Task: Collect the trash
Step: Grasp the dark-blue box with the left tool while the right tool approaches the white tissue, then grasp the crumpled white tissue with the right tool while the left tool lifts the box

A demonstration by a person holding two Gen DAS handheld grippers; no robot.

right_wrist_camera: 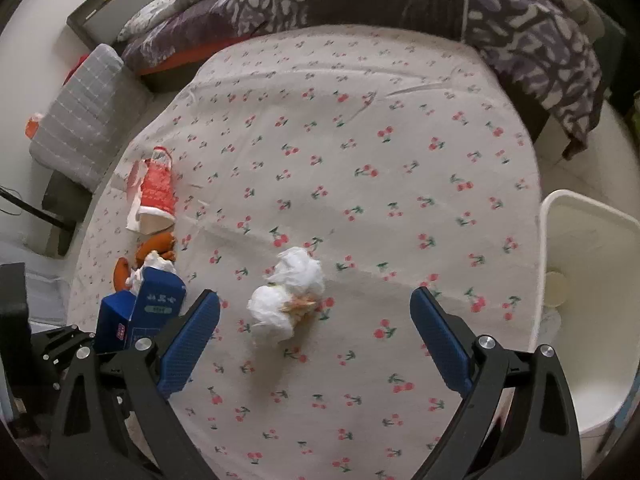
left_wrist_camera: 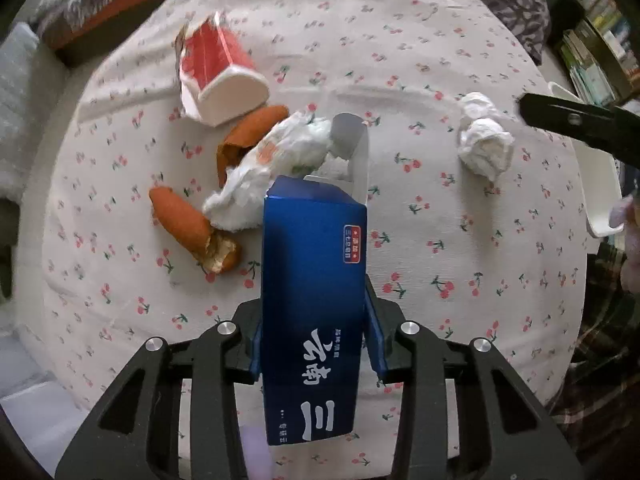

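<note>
the left gripper (left_wrist_camera: 314, 344) was clamped on the blue carton (left_wrist_camera: 314, 300), its blue pads pressed against the two long sides low on the body, so the box stood up out of the jaws with its torn-open top flap pointing away from the camera. gripping it across the narrow width looked like the sensible hold for a light, hollow box. the right gripper (right_wrist_camera: 316, 344) hung over the cherry-print sheet (right_wrist_camera: 400, 152) with its jaws spread wide and nothing between them, aimed down at the crumpled white tissue (right_wrist_camera: 290, 294) lying just ahead of its fingertips, probably lined up to take that piece next.

just beyond the carton in the left view lay the rest of the litter, bunched together: a larger wad of tissue (left_wrist_camera: 276, 160), two orange peel-like pieces (left_wrist_camera: 188, 224) on either side of it, and further back a red and white carton (left_wrist_camera: 218, 76) tipped on its side. the white bin (right_wrist_camera: 592, 280) stood off the right edge of the bed, well apart from the heap, so each item would need carrying across. at the far end a dark patterned quilt (right_wrist_camera: 400, 0) was heaped up.
</note>
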